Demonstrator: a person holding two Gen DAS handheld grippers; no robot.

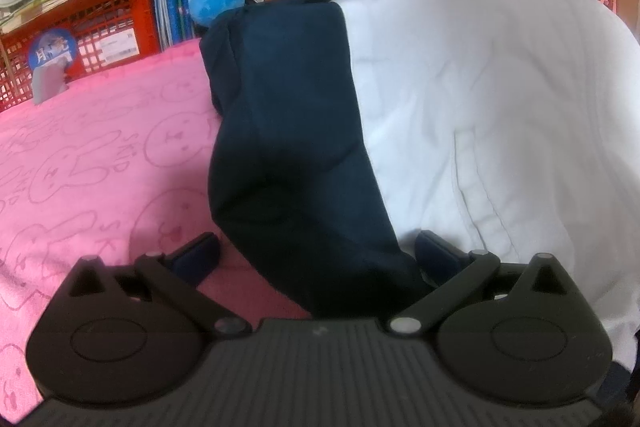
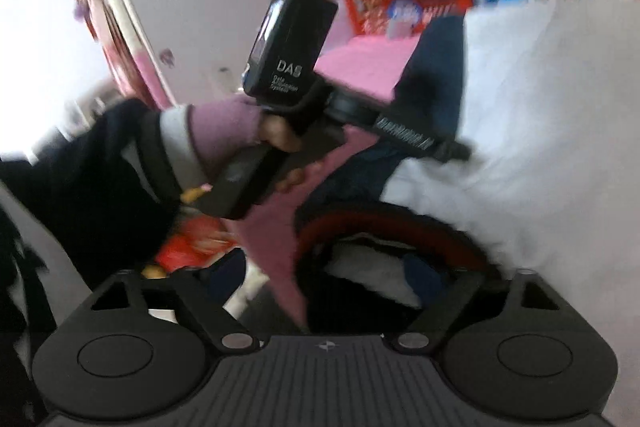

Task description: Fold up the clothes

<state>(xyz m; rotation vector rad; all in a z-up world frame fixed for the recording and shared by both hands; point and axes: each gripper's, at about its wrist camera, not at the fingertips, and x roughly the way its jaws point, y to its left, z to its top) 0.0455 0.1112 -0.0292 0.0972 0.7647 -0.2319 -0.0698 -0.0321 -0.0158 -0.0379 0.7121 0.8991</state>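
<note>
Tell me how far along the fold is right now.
Early to midway. Done: the navy sleeve already lies folded over the white body of the garment on the pink cloth. In hand: nothing; the left tool straddles the sleeve with jaws open, and the right tool is open near the red-trimmed collar. Left: the remaining folds.

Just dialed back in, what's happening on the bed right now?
A person is folding a white garment with navy sleeves, spread on a pink sheet. The left gripper is open, its fingers straddling a navy sleeve that lies folded in along the white body. The right gripper is also open, at the garment's red-trimmed collar, gripping nothing. The right view is blurred. It also shows the left hand holding its gripper.
</note>
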